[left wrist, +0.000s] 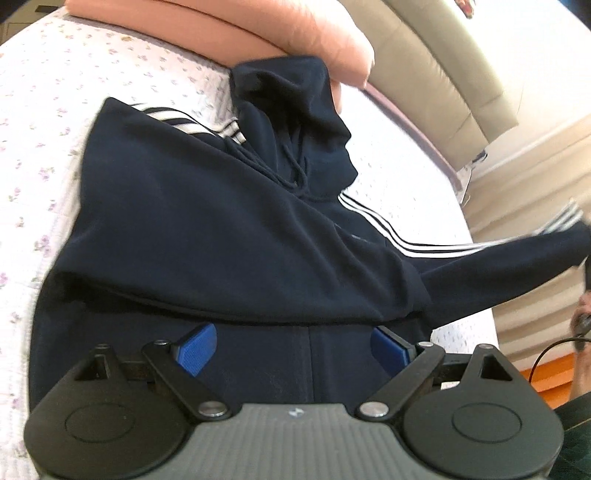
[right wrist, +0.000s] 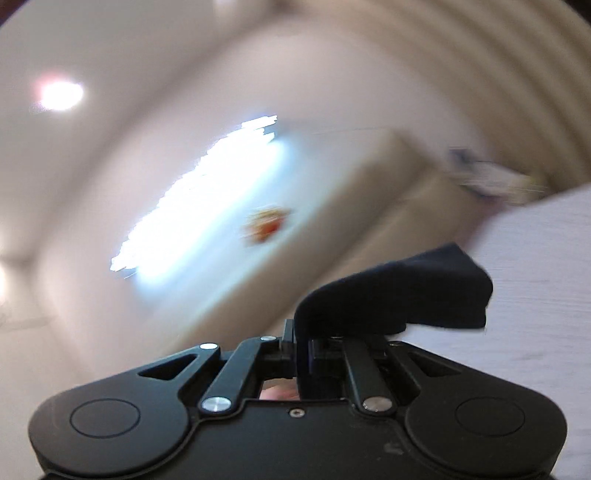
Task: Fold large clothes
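Your right gripper (right wrist: 301, 350) has its jaws clamped tight on the navy sleeve cuff (right wrist: 399, 295), which is lifted clear of the bed (left wrist: 110, 74) with the view behind it all blur. Your left gripper (left wrist: 293, 347) has its jaws spread wide with nothing between them, poised over the hem of the navy hoodie (left wrist: 207, 229), which lies half folded on the floral bedspread, hood toward the peach pillow (left wrist: 295, 33)
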Demonstrator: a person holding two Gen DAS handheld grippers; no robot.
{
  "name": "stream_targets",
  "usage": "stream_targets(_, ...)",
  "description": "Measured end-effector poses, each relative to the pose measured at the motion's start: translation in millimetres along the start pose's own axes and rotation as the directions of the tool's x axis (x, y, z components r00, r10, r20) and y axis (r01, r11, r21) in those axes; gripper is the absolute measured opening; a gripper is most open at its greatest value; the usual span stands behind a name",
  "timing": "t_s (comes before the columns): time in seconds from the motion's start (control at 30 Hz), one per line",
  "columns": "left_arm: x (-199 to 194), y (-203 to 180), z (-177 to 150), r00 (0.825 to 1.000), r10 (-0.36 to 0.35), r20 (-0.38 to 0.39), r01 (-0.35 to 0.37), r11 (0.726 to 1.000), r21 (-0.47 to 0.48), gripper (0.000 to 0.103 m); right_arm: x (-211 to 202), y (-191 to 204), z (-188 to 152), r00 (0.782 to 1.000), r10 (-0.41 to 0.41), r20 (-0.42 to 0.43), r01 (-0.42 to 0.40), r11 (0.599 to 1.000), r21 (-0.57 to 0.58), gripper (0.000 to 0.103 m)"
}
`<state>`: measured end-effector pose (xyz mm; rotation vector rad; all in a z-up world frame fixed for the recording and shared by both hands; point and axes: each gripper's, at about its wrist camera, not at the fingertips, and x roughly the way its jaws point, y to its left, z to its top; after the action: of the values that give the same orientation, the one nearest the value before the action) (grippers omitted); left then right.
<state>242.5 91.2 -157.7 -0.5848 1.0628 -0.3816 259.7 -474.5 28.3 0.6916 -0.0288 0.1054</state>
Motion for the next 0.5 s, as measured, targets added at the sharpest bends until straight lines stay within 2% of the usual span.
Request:
stream_targets(0.1, -14.3, 14.7, -0.5, 0.999, -0.005, 0.044, 0.007, 1.000, -0.025, 0.093, 35.5, 77.7, -52.2, 0.981, 0.146, -0.129, -0.160, 0.981, -0.107, 0.009)
stream_targets(0.17, -23.2, 25.6, 0.6, 0.997, 0.013, 0.074, -0.010, 0.999, -0.049, 0.093, 53.6, 118.2, -101.2, 0.958, 0.177, -0.226, -0.220, 0.958, -0.185, 0.008)
stream_targets(0.23, -32.5, 39.9, 3.5, 0.995, 0.022, 0.102, -0.014, 0.997, -0.076, 0.093, 70.8, 144.0, -162.6, 0.923, 0.179, -0.341, -0.270, 0.932, -0.241, 0.008)
stream_targets(0.33, -45.5, 58.9, 9.8, 0.988, 0.042, 0.152, -0.028, 0.995, -0.092, 0.093, 89.8, 155.8, -262.9, 0.827, 0.144, -0.543, -0.315, 0.919, -0.235, 0.008)
stream_targets(0.4, -53.9, 70.3, 15.7, 0.978, 0.068, 0.197, -0.053, 0.995, -0.083, 0.093, 94.2, 155.0, -333.1, 0.745, 0.063, -0.664, -0.319, 0.908, -0.272, 0.009)
stream_targets(0.43, -56.1, 75.3, 18.6, 0.973, 0.082, 0.215, -0.066, 0.995, -0.079, 0.094, 90.9, 153.0, -363.5, 0.699, 0.030, -0.714, -0.329, 0.901, -0.284, 0.009)
stream_targets(0.5, -56.3, 83.9, 27.4, 0.966, 0.102, 0.238, -0.088, 0.994, -0.070, 0.094, 89.1, 144.3, -419.9, 0.592, -0.049, -0.804, -0.344, 0.887, -0.308, 0.009)
